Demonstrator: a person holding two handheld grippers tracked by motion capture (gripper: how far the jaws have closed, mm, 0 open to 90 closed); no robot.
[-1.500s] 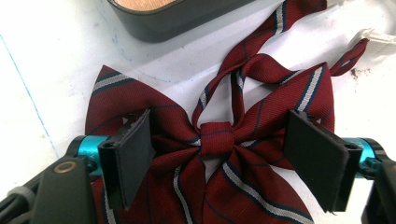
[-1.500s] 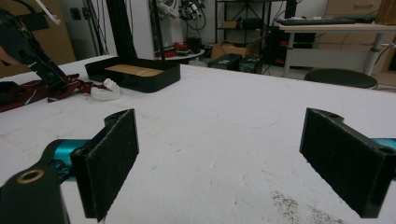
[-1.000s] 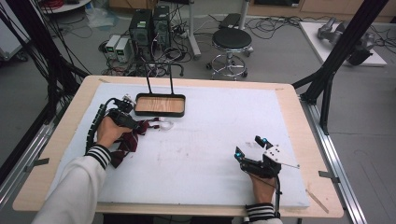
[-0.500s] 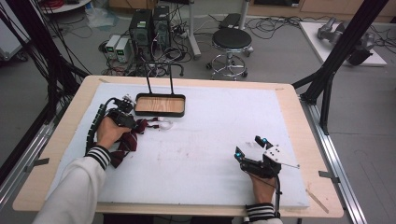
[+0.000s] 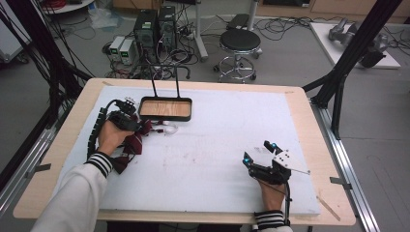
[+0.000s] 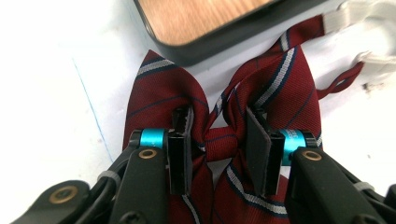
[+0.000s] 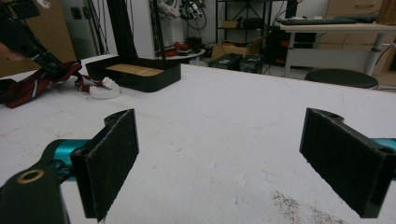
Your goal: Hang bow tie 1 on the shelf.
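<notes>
The bow tie [image 6: 219,135], lying by the tray [image 5: 165,108] near the tabletop's left edge, is pinched at its knot by the left gripper [image 6: 219,140], whose jaws have just been closing, and is best lifted straight; the right gripper [image 7: 224,163] is held open.

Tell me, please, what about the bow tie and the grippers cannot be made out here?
- Bow tie: lower part hidden behind the left gripper in its own view; in the high view the hand covers much of it.
- White strap: cut off by that view's right edge.
- Right gripper: body below the frame edge in its view.
</notes>
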